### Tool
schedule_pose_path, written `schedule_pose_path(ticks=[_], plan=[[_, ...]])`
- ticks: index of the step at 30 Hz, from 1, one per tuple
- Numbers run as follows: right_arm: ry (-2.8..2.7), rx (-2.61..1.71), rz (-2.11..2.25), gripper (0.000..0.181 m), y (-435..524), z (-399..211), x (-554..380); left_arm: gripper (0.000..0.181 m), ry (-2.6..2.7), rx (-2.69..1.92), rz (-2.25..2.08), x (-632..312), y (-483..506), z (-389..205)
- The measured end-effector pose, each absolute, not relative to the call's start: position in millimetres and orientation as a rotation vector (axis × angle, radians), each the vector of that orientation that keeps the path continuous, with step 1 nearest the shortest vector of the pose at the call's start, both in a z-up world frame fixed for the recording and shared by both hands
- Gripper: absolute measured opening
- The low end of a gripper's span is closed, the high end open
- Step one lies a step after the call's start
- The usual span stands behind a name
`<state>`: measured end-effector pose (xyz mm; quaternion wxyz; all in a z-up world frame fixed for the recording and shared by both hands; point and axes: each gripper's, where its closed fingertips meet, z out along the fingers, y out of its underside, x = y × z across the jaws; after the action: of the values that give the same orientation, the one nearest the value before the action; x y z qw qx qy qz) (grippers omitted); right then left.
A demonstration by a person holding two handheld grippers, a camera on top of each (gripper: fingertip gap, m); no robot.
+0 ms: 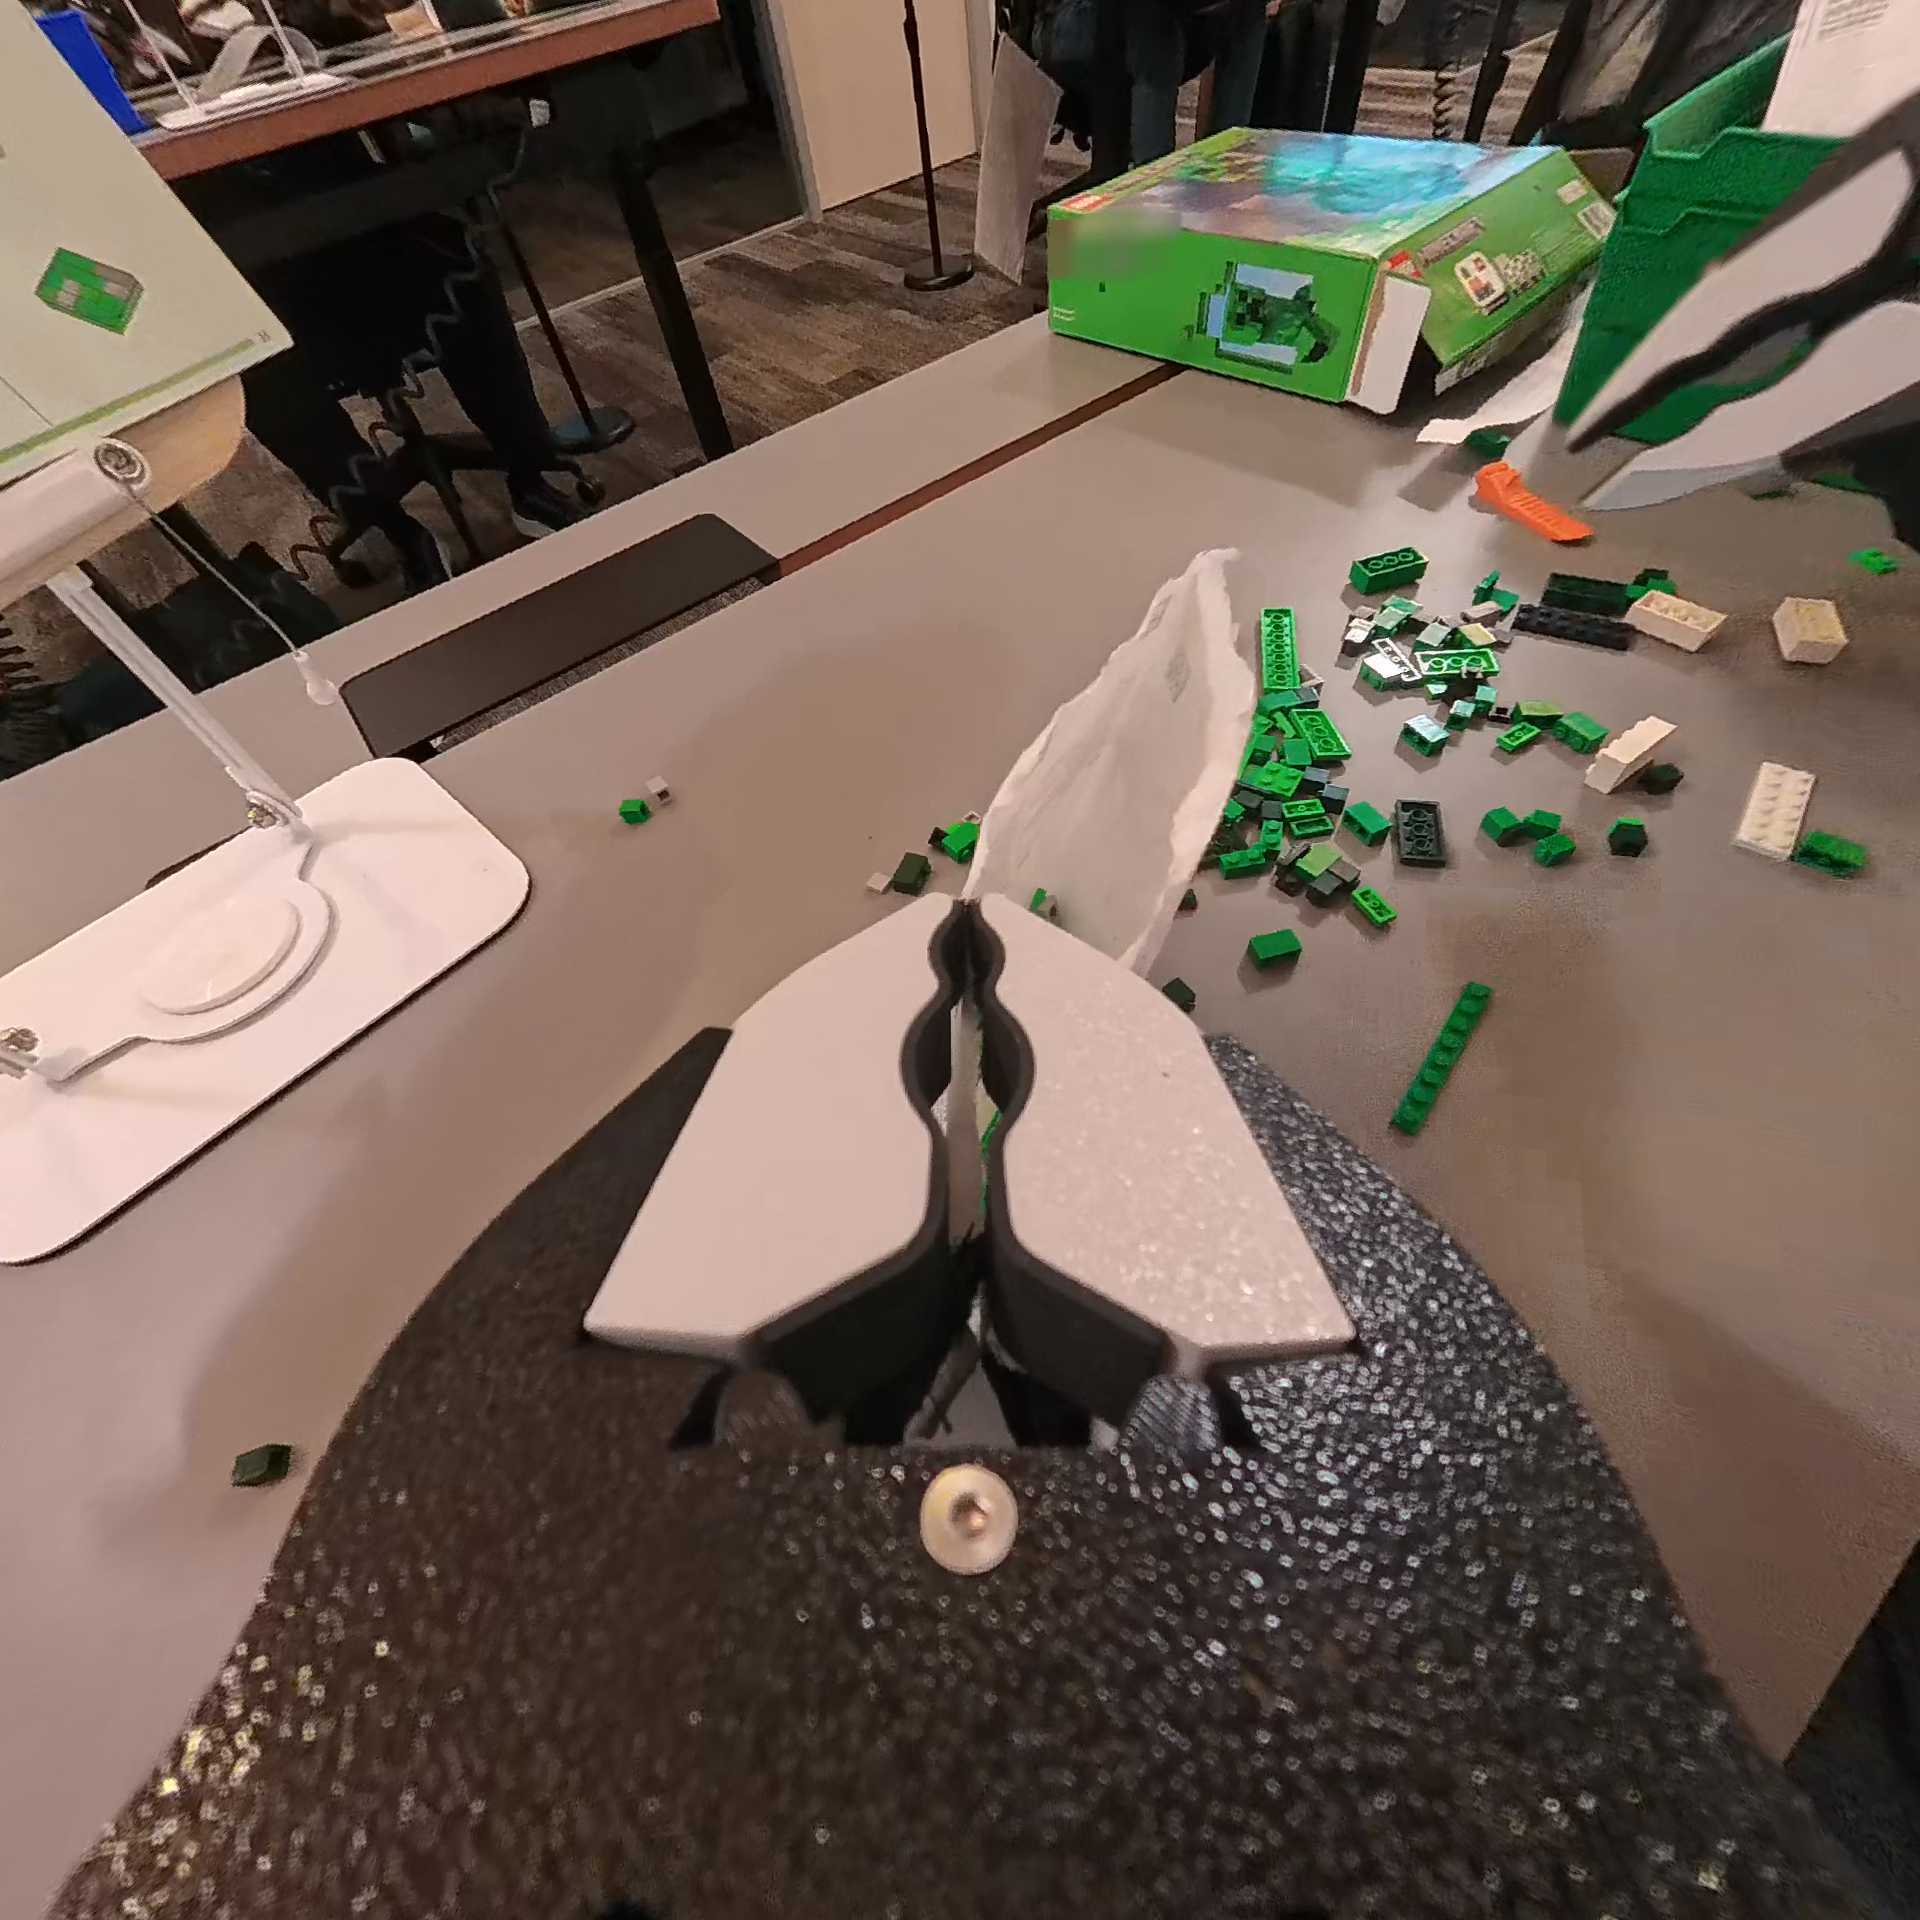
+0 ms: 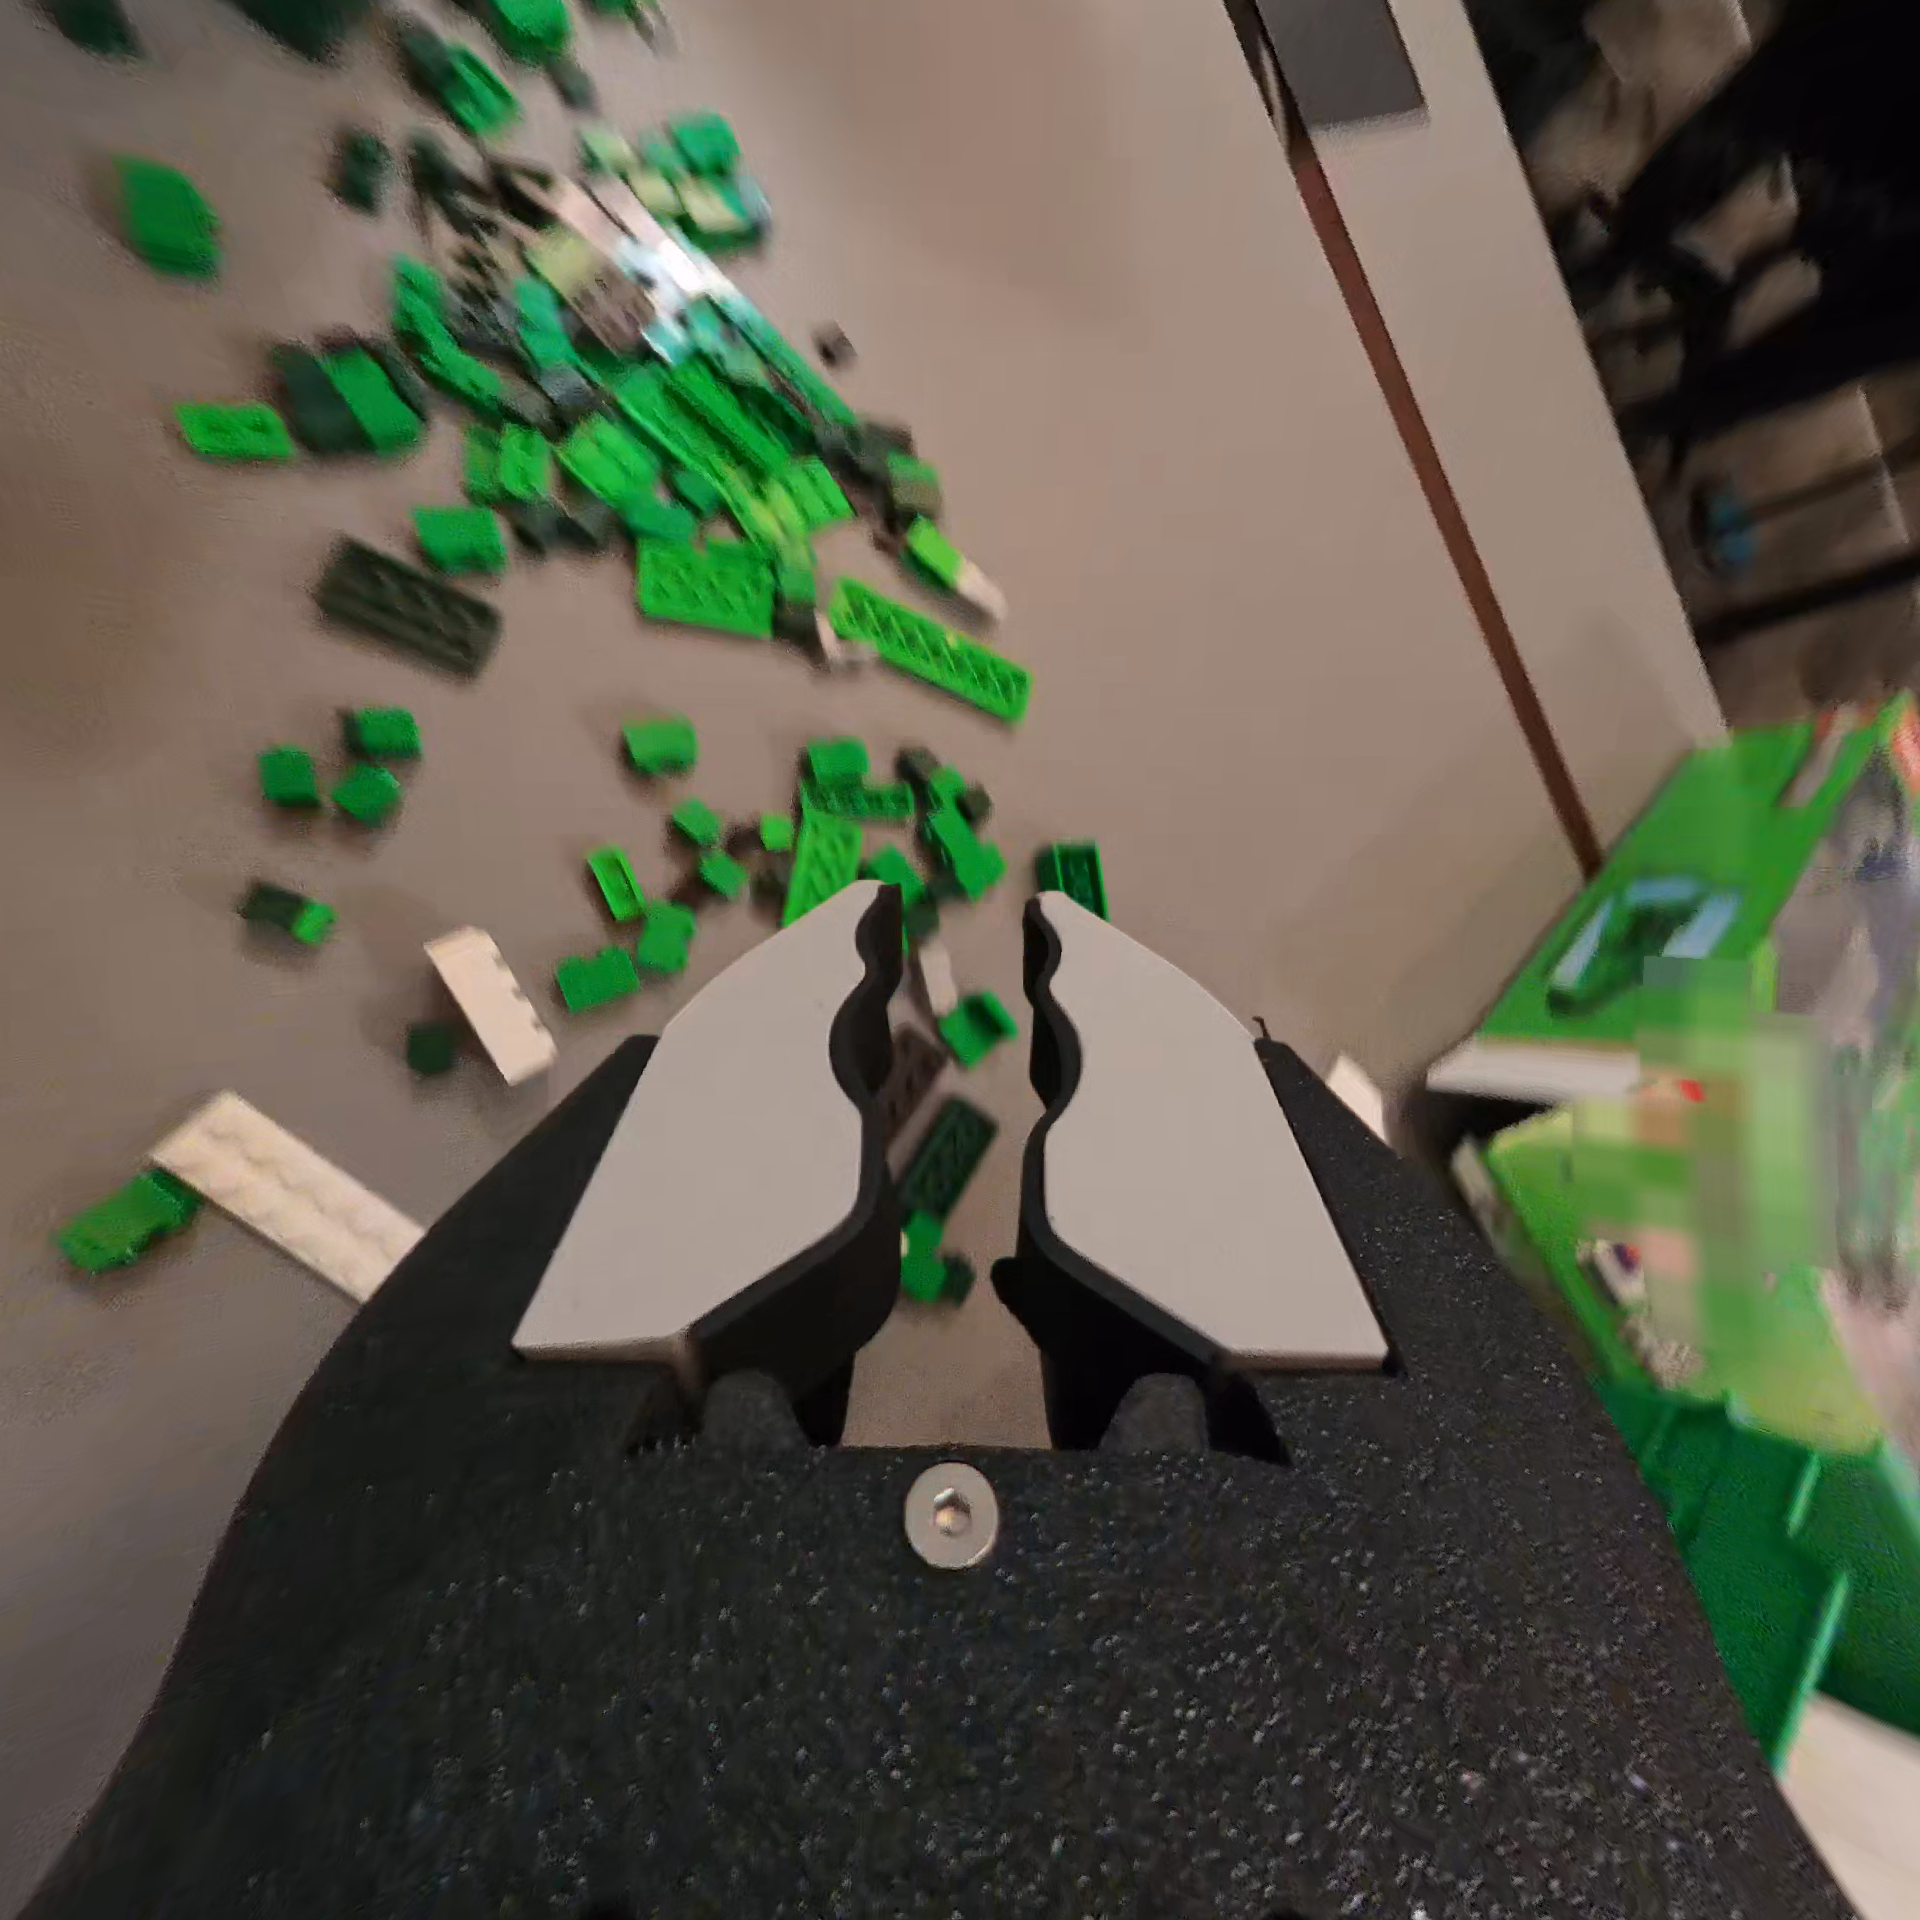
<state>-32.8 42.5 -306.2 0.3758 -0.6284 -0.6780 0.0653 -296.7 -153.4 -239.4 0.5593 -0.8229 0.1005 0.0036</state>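
Paper is the weak point: the left gripper [image 1: 968, 914] has its jaws pressed together on the edge of a torn white paper bag [image 1: 1117, 800], which stands up from the grey table [image 1: 727, 810] and leans out ahead of the fingertips. The bag's ragged open edge faces the heap of green bricks [image 1: 1314, 790] lying just beside it, with a few bricks touching its lower edge. Only a thin strip of paper shows between the jaws, so a sideways tug could tear it further or let it slide free. If any pieces remain inside, which cannot be seen, they could drop out and scatter.

The right gripper [image 2: 961, 909] hangs above the table with its jaws apart and nothing between them. Its view is smeared with motion blur, so the bricks [image 2: 665, 499] below it are hard to tell apart; closing on one while moving this fast could miss or nudge several neighbours at once. White bricks [image 2: 488, 1003] and a dark plate lie close under its fingertips.

Small pieces already sit well apart from the heap: a green and a grey one [image 1: 644, 802] toward the white lamp base [image 1: 260, 956], and a dark green one [image 1: 262, 1465] near the table's front. These are easy to brush off the edge. The open green box [image 1: 1320, 260] and the orange tool [image 1: 1532, 504] lie at the far side, near the right gripper, and a careless swing could knock either.
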Motion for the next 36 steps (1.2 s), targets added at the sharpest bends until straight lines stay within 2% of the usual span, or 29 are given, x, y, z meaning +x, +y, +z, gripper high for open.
schedule_pose_path(ticks=[1, 6, 16, 23, 28, 36], plan=[[-1.683, -1.651, 0.174, 0.021, 46.1, -310.8, -18.9, 0.000, 0.235, -1.939, 0.010, -297.2, -153.2, -239.4], [-1.416, -1.849, 0.394, 0.022, 44.3, -321.6, 32.0, 0.000, 0.229, -1.953, 0.036, -301.0, -154.5, -240.8], [-0.891, -1.980, 0.067, 0.021, 76.5, -300.0, 125.4, 0.000, 0.186, -1.957, 0.071, -311.4, -155.2, -241.8], [-0.883, -2.000, -0.004, 0.020, 75.6, -304.1, 143.7, 0.000, 0.199, -1.964, 0.069, -307.7, -152.9, -244.1], [-1.012, -1.886, 0.057, 0.020, 68.1, -306.6, 107.4, 0.000, 0.158, -1.960, 0.075, -312.6, -153.2, -243.4], [-1.558, -1.584, 0.418, 0.019, 26.8, -330.9, -39.9, 0.000, 0.151, -1.956, 0.080, -315.8, -154.2, -243.3]])
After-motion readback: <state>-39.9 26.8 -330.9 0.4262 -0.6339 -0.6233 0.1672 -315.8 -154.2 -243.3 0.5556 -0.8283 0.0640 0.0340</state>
